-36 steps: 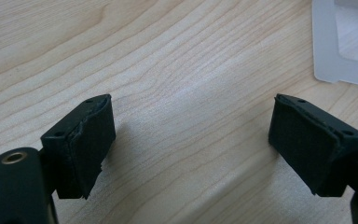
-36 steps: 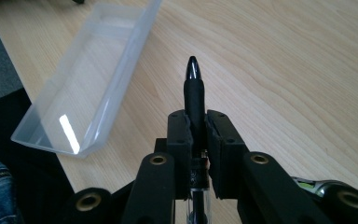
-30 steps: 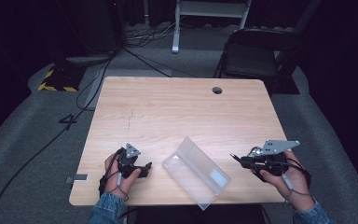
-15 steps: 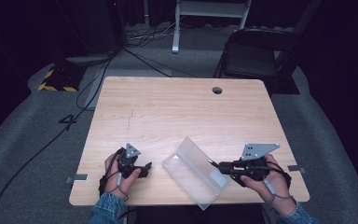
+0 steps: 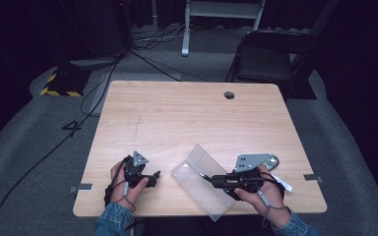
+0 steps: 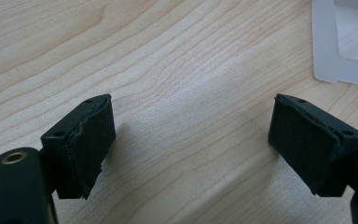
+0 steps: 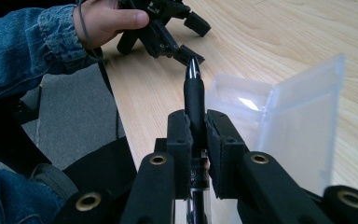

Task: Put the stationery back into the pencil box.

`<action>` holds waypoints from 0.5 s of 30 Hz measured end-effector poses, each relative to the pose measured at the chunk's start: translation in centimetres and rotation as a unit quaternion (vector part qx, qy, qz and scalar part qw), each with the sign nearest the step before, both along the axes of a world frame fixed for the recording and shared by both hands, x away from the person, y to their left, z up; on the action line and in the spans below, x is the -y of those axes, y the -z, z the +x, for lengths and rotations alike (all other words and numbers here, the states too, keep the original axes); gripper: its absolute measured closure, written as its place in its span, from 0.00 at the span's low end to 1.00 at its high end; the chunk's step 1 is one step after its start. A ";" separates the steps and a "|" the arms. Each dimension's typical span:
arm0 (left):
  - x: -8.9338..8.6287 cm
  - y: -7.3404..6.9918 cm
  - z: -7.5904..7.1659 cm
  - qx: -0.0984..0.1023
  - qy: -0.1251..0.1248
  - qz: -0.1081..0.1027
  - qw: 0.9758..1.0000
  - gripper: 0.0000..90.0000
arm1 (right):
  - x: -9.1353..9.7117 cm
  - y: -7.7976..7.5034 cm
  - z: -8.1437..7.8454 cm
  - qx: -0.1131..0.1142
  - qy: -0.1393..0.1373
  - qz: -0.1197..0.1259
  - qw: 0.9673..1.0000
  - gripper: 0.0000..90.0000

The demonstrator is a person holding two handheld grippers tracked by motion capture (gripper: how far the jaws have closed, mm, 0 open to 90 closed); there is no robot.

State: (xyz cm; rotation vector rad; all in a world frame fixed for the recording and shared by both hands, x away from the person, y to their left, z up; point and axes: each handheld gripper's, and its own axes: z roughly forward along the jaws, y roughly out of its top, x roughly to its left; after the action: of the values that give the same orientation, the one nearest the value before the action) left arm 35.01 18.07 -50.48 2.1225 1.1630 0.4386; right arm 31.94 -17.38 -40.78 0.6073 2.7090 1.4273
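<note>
A clear plastic case (image 5: 201, 178) lies open on the wooden table (image 5: 187, 118) near its front edge, lid raised. My right gripper (image 5: 220, 181) is shut on a black pen (image 7: 194, 95), gripped near its middle with the tip pointing forward. In the high view the pen (image 5: 207, 177) reaches over the case's right side. In the right gripper view the case (image 7: 279, 121) lies just right of the right gripper (image 7: 198, 123). My left gripper (image 5: 153, 178) rests on the table left of the case. Its jaws stand wide apart over bare wood, left gripper (image 6: 191, 144) holding nothing.
A corner of the case (image 6: 342, 44) lies at the upper right of the left gripper view. The table has a cable hole (image 5: 229, 95) at the back. A black chair (image 5: 270, 59) stands behind the table, and cables (image 5: 78, 123) run over the floor at left.
My right gripper has moved left with the pen, from beside the case to over its right side. The left gripper has stayed where it was.
</note>
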 end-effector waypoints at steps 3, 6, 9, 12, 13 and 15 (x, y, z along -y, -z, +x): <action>0.0 0.0 0.0 0.000 0.000 0.000 1.000 0.17 | -0.7 0.7 0.1 -0.004 -0.004 0.003 1.000 0.89; 0.0 0.0 0.0 0.000 0.000 0.000 1.000 0.17 | -1.2 1.3 0.1 -0.008 -0.005 0.004 1.000 0.89; 0.0 0.0 0.0 -0.001 0.001 0.000 1.000 0.17 | -1.7 2.0 0.2 -0.009 -0.003 0.005 1.000 0.89; 0.0 0.0 0.0 -0.001 0.003 0.002 1.000 0.17 | -1.9 2.5 0.2 -0.011 -0.001 0.006 1.000 0.89; 0.0 0.0 0.0 -0.001 0.003 0.002 1.000 0.17 | -2.0 2.8 0.3 -0.011 0.001 0.005 1.000 0.89; 0.0 0.0 0.0 -0.001 0.003 0.002 1.000 0.17 | -2.1 3.3 0.4 -0.013 0.006 0.006 1.000 0.89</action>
State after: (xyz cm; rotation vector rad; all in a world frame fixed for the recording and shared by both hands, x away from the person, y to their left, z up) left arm 35.04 18.08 -50.46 2.1285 1.1581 0.4365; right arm 32.32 -15.27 -44.06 0.6453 2.7143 1.4442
